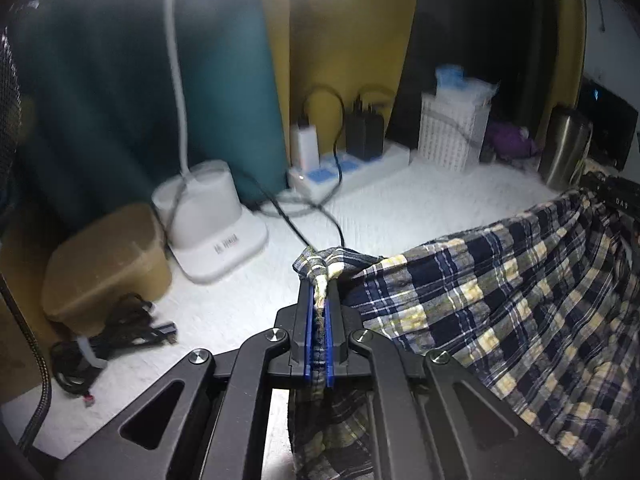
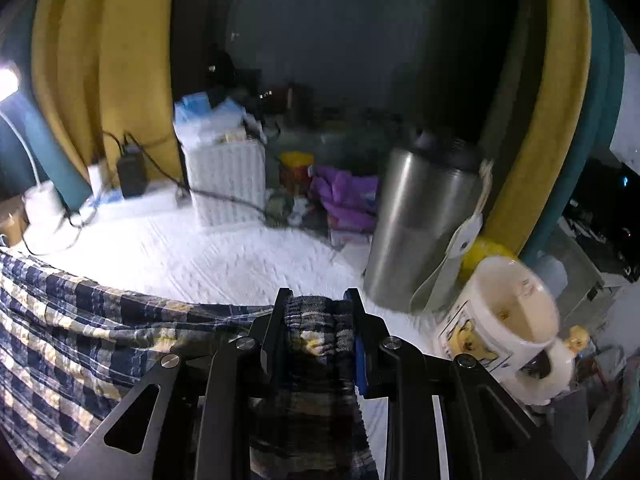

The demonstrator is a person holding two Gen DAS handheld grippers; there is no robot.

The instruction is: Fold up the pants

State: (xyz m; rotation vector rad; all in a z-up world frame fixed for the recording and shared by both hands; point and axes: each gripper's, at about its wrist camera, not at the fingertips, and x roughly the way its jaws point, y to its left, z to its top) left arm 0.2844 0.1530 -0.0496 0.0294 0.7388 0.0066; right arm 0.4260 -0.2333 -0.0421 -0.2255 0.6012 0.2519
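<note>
Gripping pants (image 1: 500,304) btwn 2 tongs (image 1: 320,280)

steel tumbler (image 2: 420,224), white basket (image 2: 228,184), mug (image 2: 508,312)

left tongs (image 1: 320,300) | clamped on plaid pants (image 1: 500,300) | white tabletop (image 1: 400,208)

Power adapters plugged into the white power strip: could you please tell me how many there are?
2. A white power adapter stands at the white power strip's left end; a black power adapter stands just right of it. Others may be hidden.
</note>
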